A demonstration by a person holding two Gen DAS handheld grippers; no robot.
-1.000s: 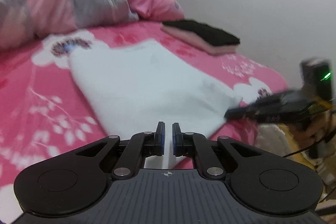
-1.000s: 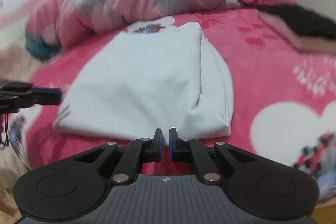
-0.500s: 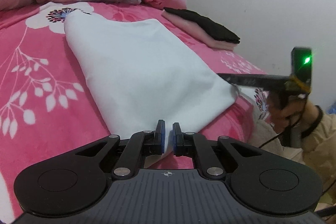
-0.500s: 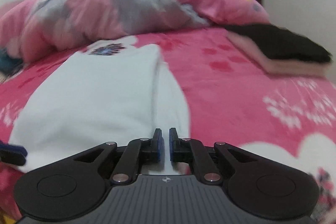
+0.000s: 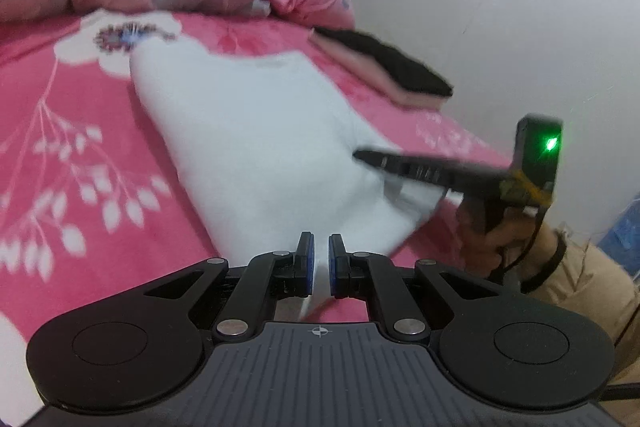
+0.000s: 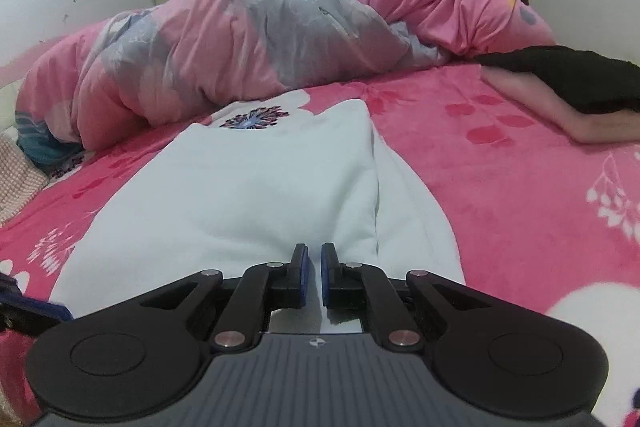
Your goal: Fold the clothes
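Left wrist view: the left gripper [image 5: 321, 269] sits low over the near edge of the white garment [image 5: 256, 155]; its black fingers with blue pads [image 5: 307, 267] stand a narrow slot apart, and whether cloth is caught between them cannot be told.
Right wrist view: the right gripper [image 6: 311, 277] lies over the garment's [image 6: 256, 195] near end, jaws nearly together with a thin gap, white cloth showing through it; a grip cannot be confirmed.
White garment: soft, matte, fleecy-looking, folded into a long tapered slab with rounded edges, lying flat on the bedspread [image 6: 520, 195]; one layer overlaps another along a lengthwise seam on its right side.
Bedspread: plush pink fabric printed with white leaf sprigs and flower shapes.
Quilt: a puffy, crumpled pink and grey quilt [image 6: 248, 39] heaped at the far end of the bed.
Folded stack: a black item on a pale pink one [image 5: 384, 75], flat, near the wall, well apart from the garment.
Other gripper seen from the left: the right gripper [image 5: 424, 169], blurred, reaches across the garment's right corner, a green light glowing on its body, a hand [image 5: 492, 239] holding it.
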